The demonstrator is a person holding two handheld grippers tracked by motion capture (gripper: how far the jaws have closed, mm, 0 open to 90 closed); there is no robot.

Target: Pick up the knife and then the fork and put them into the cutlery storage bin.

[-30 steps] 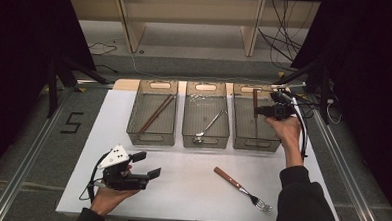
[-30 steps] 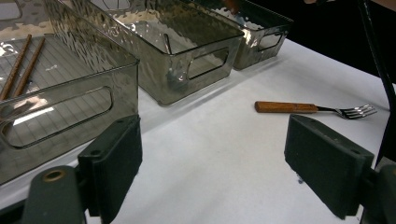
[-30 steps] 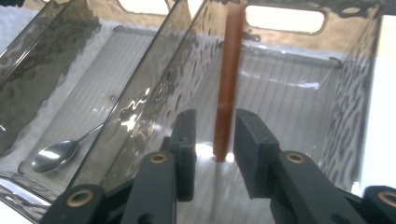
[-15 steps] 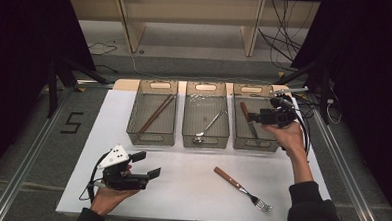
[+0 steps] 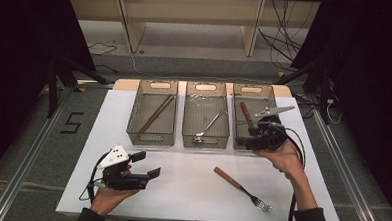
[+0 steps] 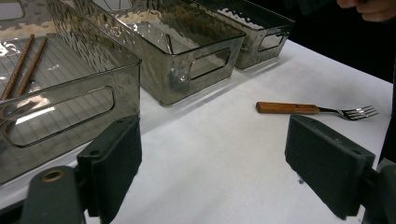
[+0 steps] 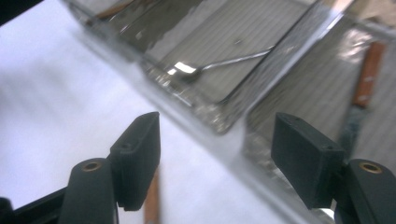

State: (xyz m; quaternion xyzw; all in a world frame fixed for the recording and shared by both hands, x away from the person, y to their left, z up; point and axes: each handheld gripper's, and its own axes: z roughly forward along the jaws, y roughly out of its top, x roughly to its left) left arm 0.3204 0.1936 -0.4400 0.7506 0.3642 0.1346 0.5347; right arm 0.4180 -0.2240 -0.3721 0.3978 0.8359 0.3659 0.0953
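A wooden-handled fork (image 5: 240, 188) lies on the white table, right of centre near the front; the left gripper view has the fork (image 6: 308, 109) ahead of the jaws. My left gripper (image 5: 146, 164) rests open at the front left, its jaws (image 6: 219, 163) wide apart with nothing between them. My right gripper (image 5: 240, 133) hovers open over the near end of the right bin (image 5: 272, 101), where a wooden-handled knife (image 5: 245, 111) lies. The blurred right gripper view (image 7: 222, 158) looks down on the knife handle (image 7: 366, 74) and a spoon (image 7: 224, 63).
Three clear grey bins stand in a row at the back. The left bin (image 5: 133, 123) holds chopsticks (image 5: 154, 113) and the middle bin (image 5: 188, 127) holds the spoon (image 5: 208, 125). White tabletop (image 5: 191, 165) lies between the two grippers. Cables trail off at the right.
My right gripper let the knife go into the right bin, then drew back toward the bin's near end. The left gripper and the fork have stayed put.
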